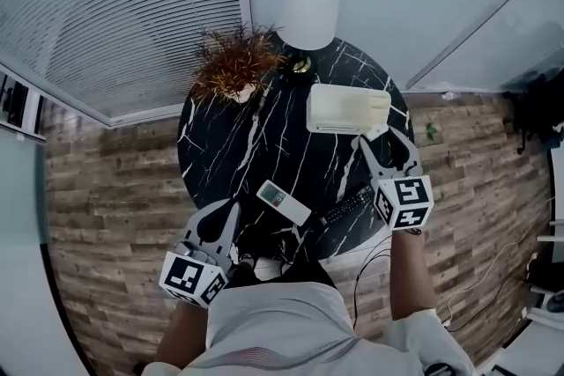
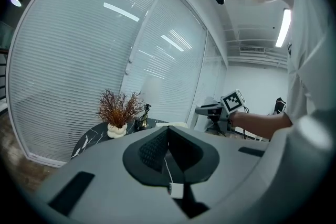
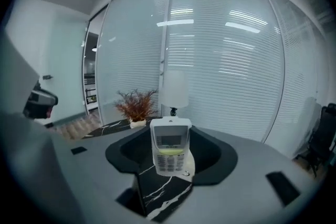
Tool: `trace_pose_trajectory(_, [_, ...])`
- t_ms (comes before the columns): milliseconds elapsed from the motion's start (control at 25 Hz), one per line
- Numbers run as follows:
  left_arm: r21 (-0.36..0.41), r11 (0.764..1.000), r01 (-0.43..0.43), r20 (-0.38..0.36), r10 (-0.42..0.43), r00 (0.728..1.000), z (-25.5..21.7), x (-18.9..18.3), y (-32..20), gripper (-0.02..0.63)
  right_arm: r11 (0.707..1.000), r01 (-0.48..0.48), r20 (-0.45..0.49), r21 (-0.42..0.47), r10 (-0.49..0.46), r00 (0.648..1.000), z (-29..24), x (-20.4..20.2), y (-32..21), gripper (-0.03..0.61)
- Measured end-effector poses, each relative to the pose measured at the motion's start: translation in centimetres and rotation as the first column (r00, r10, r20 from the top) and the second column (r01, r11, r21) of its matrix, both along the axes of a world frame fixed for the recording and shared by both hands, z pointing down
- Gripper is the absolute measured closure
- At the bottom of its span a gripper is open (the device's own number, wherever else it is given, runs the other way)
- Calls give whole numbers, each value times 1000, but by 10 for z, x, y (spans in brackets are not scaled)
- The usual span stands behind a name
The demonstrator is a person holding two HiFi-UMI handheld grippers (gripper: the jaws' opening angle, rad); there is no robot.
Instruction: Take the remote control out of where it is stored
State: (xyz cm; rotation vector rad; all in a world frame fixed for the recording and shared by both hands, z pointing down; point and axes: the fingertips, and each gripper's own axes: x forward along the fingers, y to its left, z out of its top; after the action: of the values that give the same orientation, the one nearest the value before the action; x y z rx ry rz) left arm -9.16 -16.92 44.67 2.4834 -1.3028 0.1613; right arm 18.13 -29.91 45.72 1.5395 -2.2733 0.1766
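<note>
A white remote control (image 3: 169, 147) with a screen and keys stands upright on the black marble table (image 1: 225, 158), its lower part in a pale holder. In the head view this shows as a cream box (image 1: 348, 108) at the table's right. My right gripper (image 1: 385, 137) (image 3: 170, 161) is open and points straight at it, its tips just short of the holder and touching nothing. My left gripper (image 1: 234, 205) (image 2: 168, 136) hangs at the table's near edge, jaws together with nothing between them. The right gripper (image 2: 203, 110) also shows from the left gripper view.
A second white remote (image 1: 284, 202) and a black remote (image 1: 348, 205) lie flat near the table's front edge. A dried plant in a white pot (image 1: 233, 66) and a white lamp (image 1: 310, 9) stand at the back by the blinds. A cable trails on the wood floor.
</note>
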Motion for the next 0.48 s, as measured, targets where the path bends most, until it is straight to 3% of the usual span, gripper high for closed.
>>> trace_pose_trajectory(240, [7, 1000, -8, -7, 8, 1000, 0, -8, 9, 606, 984, 116, -151, -134, -136, 979, 60, -47, 40, 344])
trace_pose_trajectory(480, [-5, 1000, 0, -4, 0, 1000, 4, -19, 19, 606, 929, 163, -231, -331, -247, 941, 125, -72, 64, 344])
